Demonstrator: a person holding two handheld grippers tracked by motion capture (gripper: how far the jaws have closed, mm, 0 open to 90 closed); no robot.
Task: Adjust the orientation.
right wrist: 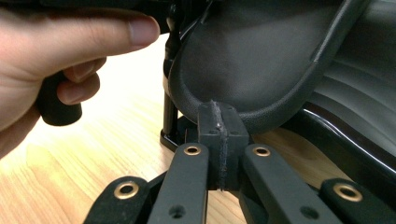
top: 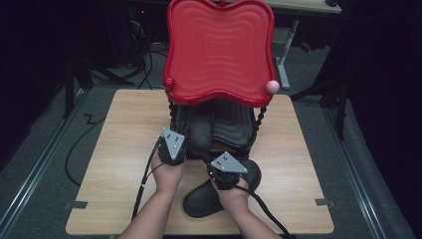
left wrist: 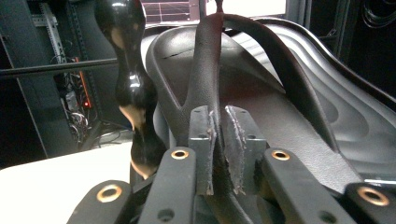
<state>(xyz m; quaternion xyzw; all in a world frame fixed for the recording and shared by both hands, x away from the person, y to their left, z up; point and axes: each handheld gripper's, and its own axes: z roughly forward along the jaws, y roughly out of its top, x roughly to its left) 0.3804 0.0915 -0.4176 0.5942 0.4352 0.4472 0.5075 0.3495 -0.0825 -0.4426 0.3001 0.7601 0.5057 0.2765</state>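
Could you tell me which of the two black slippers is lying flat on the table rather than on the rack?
The slipper nearest the person, under the right tongs; the other slipper sits on the rack's lower black shelf.

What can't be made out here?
- High view: the red tray hides most of the black tray below and the front of the shelf slipper.
- High view: the right hand covers the middle of the table slipper.
- Right gripper view: whether the right gripper's shut jaws touch the shelf slipper's heel is unclear.

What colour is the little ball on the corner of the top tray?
Pink: the little ball sits on the red top tray; high view.
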